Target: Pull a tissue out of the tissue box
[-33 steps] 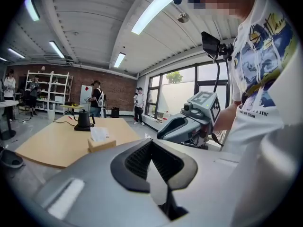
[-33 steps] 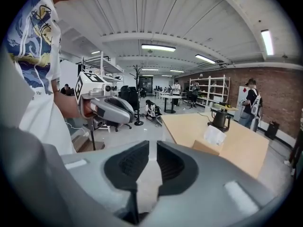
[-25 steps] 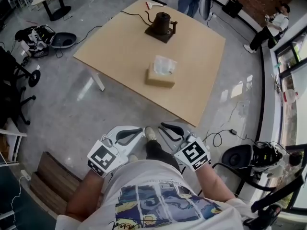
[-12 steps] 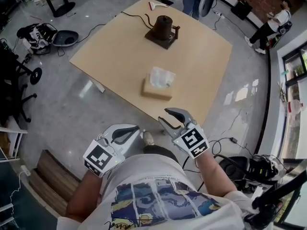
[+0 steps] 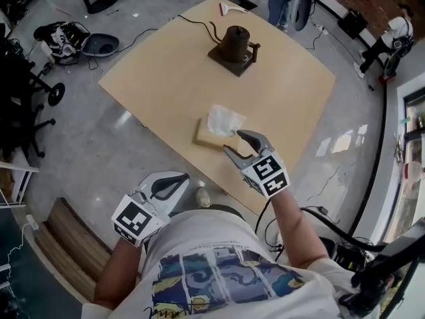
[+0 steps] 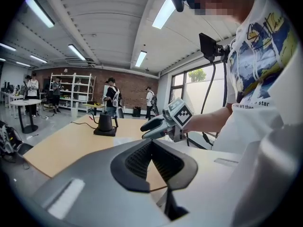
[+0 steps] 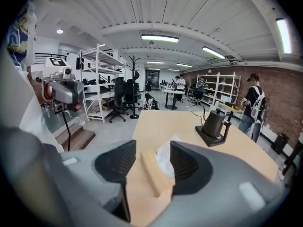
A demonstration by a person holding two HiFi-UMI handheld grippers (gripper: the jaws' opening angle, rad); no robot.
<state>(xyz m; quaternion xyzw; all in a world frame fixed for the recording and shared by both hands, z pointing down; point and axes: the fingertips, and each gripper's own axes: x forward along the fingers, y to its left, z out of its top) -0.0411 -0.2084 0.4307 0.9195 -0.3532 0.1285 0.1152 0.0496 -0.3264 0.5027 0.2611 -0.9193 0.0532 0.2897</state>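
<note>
A tan tissue box [image 5: 214,135] sits near the front edge of the wooden table [image 5: 166,78], with a white tissue [image 5: 224,120] sticking up from its top. My right gripper [image 5: 242,147] hangs just short of the box on its near right side. Its jaws have just been opening and stand open with nothing between them. In the right gripper view the box [image 7: 152,175] and tissue [image 7: 165,158] show through the gap ahead. My left gripper [image 5: 175,182] is shut and empty, low at the left, off the table over the floor.
A dark kettle on its base [image 5: 237,43] stands at the table's far side with a cable [image 5: 199,25] running from it. Office chairs [image 5: 26,105] and gear are on the floor at left. Wooden steps [image 5: 60,238] lie at lower left. People stand beyond the table.
Both grippers have moved forward toward the table. The right one went further, from in front of my body to beside the tissue box, and its jaws have spread apart.
</note>
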